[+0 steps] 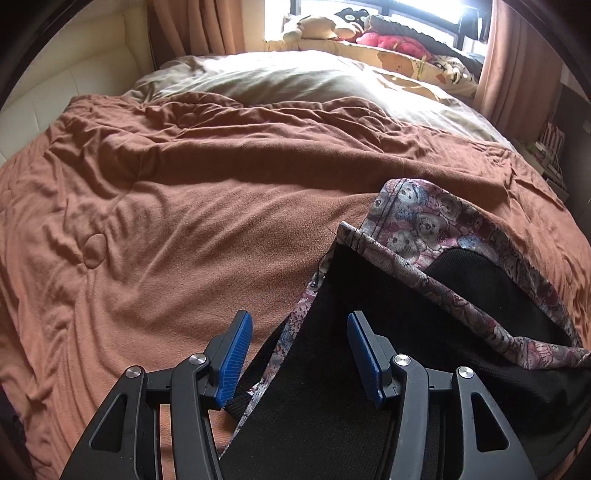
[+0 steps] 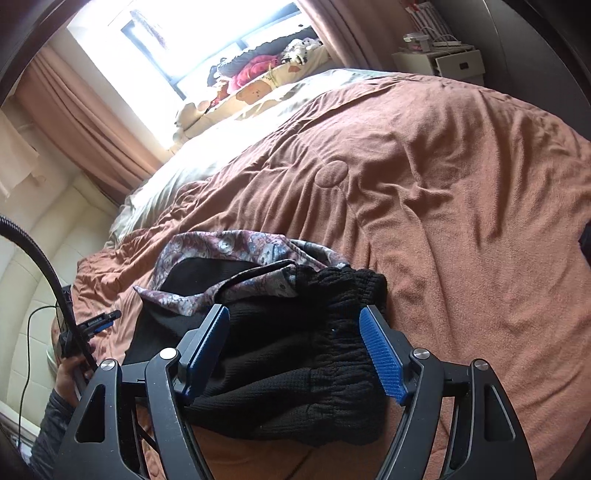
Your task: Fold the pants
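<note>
Your pants [image 2: 288, 354] lie bunched on the brown blanket [image 1: 155, 221] near the bed's front edge, black lining out, bear-print fabric showing along the folds. Your right gripper [image 2: 295, 347] hangs over the gathered waistband, jaws spread, pads apparently clear of the cloth. Your left gripper [image 1: 299, 354] stands spread too, over a printed edge, pinching nothing.

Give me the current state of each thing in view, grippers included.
pants: lying bunched on the bedspread, black lining out, patterned side turned back at the edges.
left gripper: open, over the pants' edge.
right gripper: open, over the elastic waistband.
bedspread: spread over the bed, wrinkled.
curtains: drawn aside, daylight coming in.
</note>
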Demonstrator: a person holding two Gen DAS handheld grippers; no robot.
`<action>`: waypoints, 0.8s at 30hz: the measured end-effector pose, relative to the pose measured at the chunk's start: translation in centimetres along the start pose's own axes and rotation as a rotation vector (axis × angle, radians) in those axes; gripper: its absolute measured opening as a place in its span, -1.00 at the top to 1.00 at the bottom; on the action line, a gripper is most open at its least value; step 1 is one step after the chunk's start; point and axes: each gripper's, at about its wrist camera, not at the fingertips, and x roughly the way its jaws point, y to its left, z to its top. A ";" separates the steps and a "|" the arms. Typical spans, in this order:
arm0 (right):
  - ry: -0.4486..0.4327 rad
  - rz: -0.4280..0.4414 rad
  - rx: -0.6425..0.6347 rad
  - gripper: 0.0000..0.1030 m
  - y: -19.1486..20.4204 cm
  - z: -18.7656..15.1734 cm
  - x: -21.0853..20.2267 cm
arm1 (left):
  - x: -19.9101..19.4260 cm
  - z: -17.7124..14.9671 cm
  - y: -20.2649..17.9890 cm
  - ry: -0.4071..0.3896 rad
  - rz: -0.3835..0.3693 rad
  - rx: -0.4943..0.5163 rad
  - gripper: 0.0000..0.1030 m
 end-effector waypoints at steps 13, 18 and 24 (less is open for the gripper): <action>0.111 -0.128 -0.160 -1.00 1.2 0.8 3.0 | 4.8 1.1 -3.8 0.042 0.031 0.183 -0.14; 0.161 -0.130 -0.229 -0.45 1.6 1.2 5.2 | 6.1 1.9 -4.1 0.031 0.054 0.219 -0.14; 0.189 -0.114 -0.243 -0.24 1.6 1.8 7.5 | 7.2 2.9 -5.5 0.007 0.023 0.292 -0.14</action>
